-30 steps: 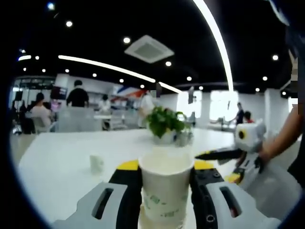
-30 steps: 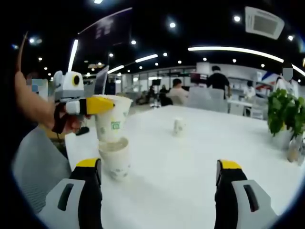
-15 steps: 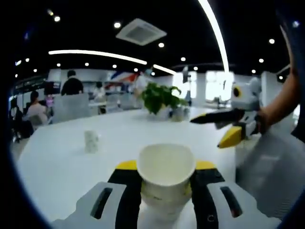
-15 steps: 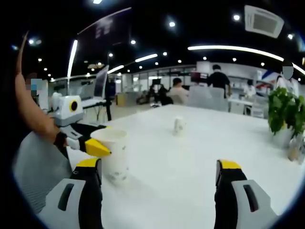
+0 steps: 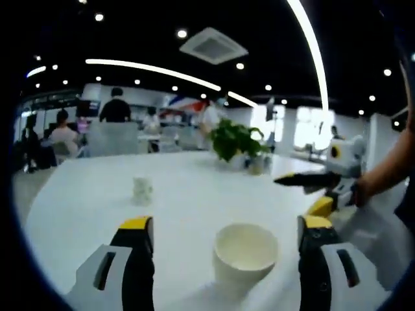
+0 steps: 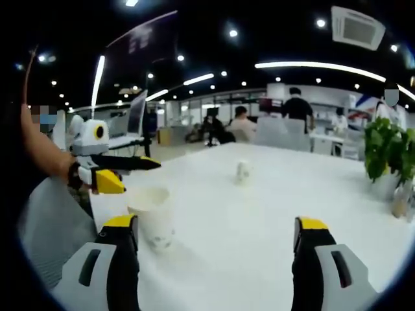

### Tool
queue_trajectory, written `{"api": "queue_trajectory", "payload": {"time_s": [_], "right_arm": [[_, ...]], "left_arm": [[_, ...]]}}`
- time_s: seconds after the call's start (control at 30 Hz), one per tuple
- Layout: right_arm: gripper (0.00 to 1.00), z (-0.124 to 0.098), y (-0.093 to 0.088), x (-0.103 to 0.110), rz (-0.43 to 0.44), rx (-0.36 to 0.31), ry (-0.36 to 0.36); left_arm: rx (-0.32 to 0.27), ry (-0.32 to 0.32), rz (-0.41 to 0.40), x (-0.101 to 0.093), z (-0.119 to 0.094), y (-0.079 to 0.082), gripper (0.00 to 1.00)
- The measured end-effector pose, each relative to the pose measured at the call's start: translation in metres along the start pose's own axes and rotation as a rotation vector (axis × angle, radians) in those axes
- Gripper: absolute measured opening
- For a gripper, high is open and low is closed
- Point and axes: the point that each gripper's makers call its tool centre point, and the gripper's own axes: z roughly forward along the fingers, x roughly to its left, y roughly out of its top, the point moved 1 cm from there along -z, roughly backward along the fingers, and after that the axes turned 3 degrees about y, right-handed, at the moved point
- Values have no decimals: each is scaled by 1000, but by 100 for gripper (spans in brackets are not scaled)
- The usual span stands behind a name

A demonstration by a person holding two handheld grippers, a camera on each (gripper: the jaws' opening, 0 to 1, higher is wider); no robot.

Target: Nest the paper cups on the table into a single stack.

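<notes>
Both grippers gape wide and hold nothing above the table (image 5: 84, 194).

Our left gripper (image 5: 224, 236) has its jaws spread to either side of the stack (image 5: 245, 254), which stands upright between them, touching neither. Our right gripper (image 6: 217, 236) is just as wide, the stack (image 6: 153, 217) just beside its left jaw. A lone cup (image 6: 242, 172) stands well beyond the stack, mid-table, with a plant (image 5: 238, 141) at the far edge.

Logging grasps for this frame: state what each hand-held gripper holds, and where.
Nothing. The left hand-held gripper is open around the stacked cups without touching; the right hand-held gripper is open, empty.
</notes>
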Motion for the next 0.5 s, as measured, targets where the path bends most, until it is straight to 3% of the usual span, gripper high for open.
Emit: {"api": "queue_trajectory", "payload": {"time_s": [0.1, 0.2, 0.3, 0.37, 0.5], "right_arm": [[99, 0, 2, -2, 4, -9, -6], [99, 1, 3, -3, 3, -10, -8], [99, 2, 3, -3, 6, -11, -8], [99, 2, 2, -2, 5, -9, -4], [99, 5, 0, -2, -2, -2, 3]], "left_arm": [[24, 32, 21, 12, -16, 0, 93], [74, 64, 50, 24, -39, -10, 93], [76, 74, 43, 26, -58, -14, 93], [128, 125, 60, 36, -70, -24, 92], [100, 205, 29, 48, -79, -25, 89]]}}
